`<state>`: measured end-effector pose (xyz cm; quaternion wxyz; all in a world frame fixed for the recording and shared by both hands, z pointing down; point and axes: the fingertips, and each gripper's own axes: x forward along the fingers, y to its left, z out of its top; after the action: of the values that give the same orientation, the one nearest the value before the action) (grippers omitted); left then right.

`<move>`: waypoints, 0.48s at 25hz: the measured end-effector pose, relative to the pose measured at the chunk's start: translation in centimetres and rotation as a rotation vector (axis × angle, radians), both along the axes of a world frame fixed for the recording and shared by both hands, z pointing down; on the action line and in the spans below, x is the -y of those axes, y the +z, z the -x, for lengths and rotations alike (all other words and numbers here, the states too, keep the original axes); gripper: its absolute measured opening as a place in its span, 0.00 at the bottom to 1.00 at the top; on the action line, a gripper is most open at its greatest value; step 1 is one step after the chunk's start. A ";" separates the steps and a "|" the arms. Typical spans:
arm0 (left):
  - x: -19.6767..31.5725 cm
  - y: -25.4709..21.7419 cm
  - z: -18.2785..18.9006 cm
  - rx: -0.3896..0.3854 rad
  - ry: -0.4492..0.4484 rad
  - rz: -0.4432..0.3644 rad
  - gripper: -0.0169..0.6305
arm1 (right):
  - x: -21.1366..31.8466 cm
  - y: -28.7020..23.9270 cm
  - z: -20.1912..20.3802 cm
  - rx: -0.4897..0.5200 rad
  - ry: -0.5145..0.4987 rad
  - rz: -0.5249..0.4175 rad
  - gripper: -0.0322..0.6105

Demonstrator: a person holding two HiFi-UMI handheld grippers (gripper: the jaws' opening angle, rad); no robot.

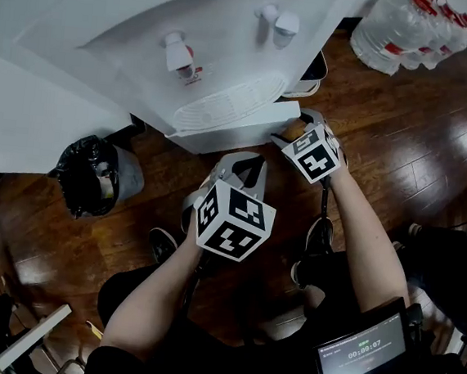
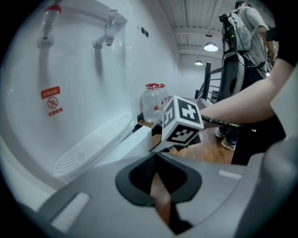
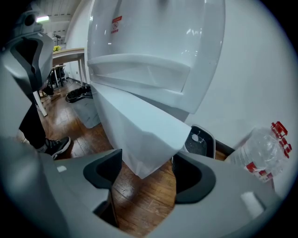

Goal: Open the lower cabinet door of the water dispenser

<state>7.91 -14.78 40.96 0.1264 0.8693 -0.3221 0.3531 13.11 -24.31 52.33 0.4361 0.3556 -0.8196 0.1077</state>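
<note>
The white water dispenser (image 1: 149, 34) stands ahead of me, with a drip tray (image 1: 225, 103) under its taps. Its lower cabinet door (image 1: 239, 129) juts out from the body over the wood floor. In the right gripper view the door's free corner (image 3: 139, 135) sits between the two dark pads of my right gripper (image 3: 142, 169), which is shut on it. That gripper (image 1: 295, 132) is at the door's right end in the head view. My left gripper (image 2: 156, 179) hangs shut with nothing in it, a little in front of the door (image 1: 242, 165).
A bin with a black bag (image 1: 91, 176) stands left of the dispenser. Large water bottles (image 1: 405, 26) cluster at the back right. A flat black and white device (image 3: 199, 142) lies on the floor by the dispenser's right side. My shoes (image 1: 319, 235) are just below the grippers.
</note>
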 end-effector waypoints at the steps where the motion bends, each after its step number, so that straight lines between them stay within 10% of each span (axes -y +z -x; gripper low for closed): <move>1: -0.3 -0.3 0.1 -0.004 -0.007 -0.008 0.06 | -0.6 0.0 -0.1 -0.004 -0.001 0.002 0.58; 12: -2.3 -2.8 2.4 -0.073 -0.108 -0.040 0.06 | -6.9 -0.3 0.0 -0.023 0.012 0.033 0.58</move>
<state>5.50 -12.45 38.15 0.1397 0.8652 -0.3707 0.3075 13.11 -17.46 52.02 0.4505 0.3546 -0.8105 0.1199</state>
